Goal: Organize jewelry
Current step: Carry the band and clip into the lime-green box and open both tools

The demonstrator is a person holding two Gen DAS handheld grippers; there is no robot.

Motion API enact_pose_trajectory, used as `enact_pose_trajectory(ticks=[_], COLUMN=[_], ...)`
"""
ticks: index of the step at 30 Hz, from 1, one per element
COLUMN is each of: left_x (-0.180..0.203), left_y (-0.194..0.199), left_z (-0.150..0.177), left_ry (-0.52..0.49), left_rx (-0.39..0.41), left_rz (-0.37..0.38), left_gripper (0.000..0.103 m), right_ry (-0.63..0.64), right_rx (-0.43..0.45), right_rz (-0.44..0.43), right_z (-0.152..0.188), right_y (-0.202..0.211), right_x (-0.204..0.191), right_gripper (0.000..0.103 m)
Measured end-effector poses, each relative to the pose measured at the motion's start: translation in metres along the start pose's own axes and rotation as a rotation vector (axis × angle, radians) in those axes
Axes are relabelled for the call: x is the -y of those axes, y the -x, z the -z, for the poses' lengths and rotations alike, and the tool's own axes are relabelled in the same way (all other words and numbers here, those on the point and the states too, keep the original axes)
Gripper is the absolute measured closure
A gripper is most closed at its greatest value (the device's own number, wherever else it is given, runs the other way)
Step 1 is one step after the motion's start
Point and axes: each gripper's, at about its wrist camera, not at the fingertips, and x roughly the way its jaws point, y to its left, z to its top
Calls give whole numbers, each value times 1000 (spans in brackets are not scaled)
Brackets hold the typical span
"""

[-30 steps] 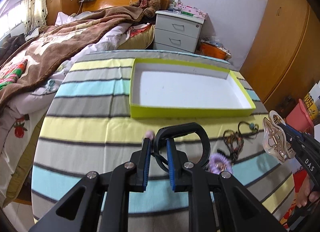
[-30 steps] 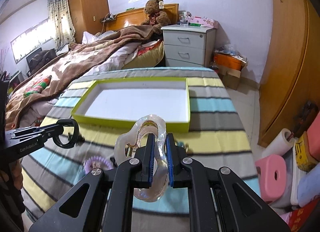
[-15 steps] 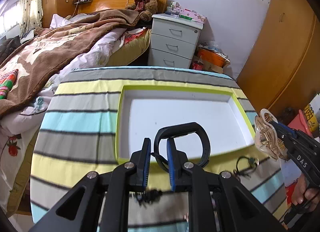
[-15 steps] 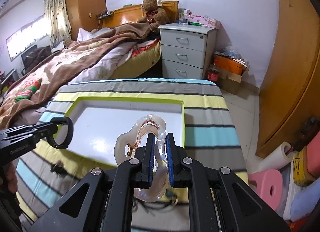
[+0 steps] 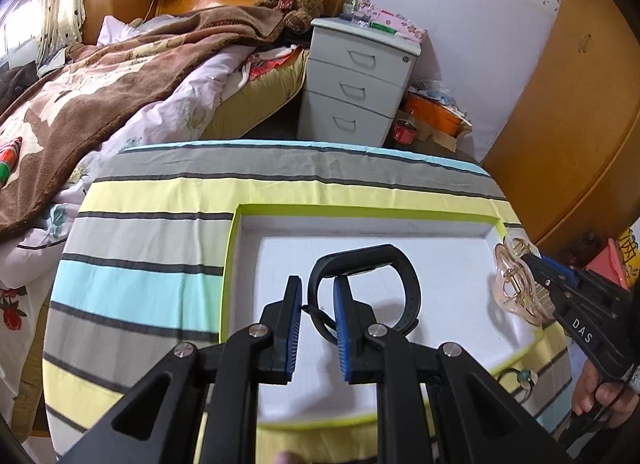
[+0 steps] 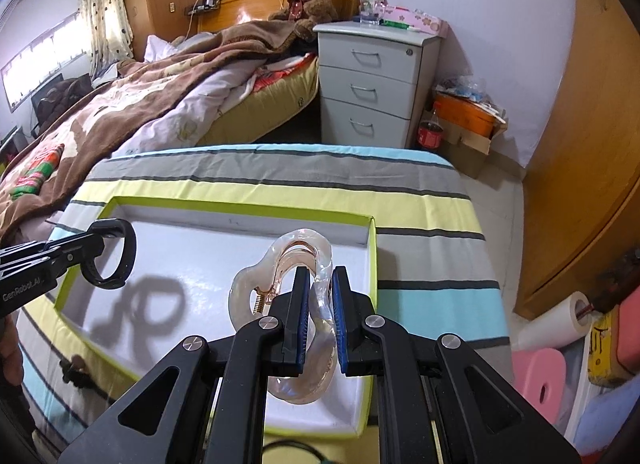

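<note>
- The left gripper [image 5: 316, 324] hangs over the left half of the white tray [image 5: 230, 264] with its jaws narrow, pinching a black wristband [image 5: 400, 264]. From the left wrist view the band seems caught by one thin edge against the right-hand pad. I judge that grip shallow, so any swing could tip the band out early.
- To set it down well, lower the band until its loop is close to the tray floor before easing the jaws apart. Keep it toward the tray's left edge, so the middle stays free for the second piece.
- The tray sits on a striped bench [image 6: 420, 272], its green rim near the bench's front edge. Its floor looks bare from both cameras, so there is nothing in it to knock.
- The right gripper [image 6: 318, 324] is over the tray's right half, jaws narrow and clamped on a clear hair claw [image 6: 280, 264]. The claw is a bulky, springy thing and may roll when freed. Bringing it low and level before letting go should stop it skidding over the right rim.
- Other small pieces lie on the bench by its front edge, just outside the tray: a ring-like one [image 5: 520, 378] near the front right corner and a dark one [image 6: 74, 370] at the left. They are too small to name.
</note>
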Motion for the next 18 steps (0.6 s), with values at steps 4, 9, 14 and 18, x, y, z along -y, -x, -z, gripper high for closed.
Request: enact_pose_trajectory(ticks=[4, 9, 14, 18], left_x=[-2, -4, -4, -4], left_y=[-16, -29, -37, -44], left_z=[-4, -6, -6, -6], left_ry=[10, 15, 15, 20], left_rx=[-24, -48, -61, -78], left_rz=[-6, -14, -20, -25], left_gripper=[86, 86, 86, 86], right_ry=[6, 13, 18, 22], right_rx=[-17, -33, -43, -43], right_rz=[5, 12, 16, 16], right_z=[-2, -4, -5, -6], right_y=[-11, -21, -29, -30], right_x=[1, 4, 5, 5], right_gripper=[91, 91, 91, 91])
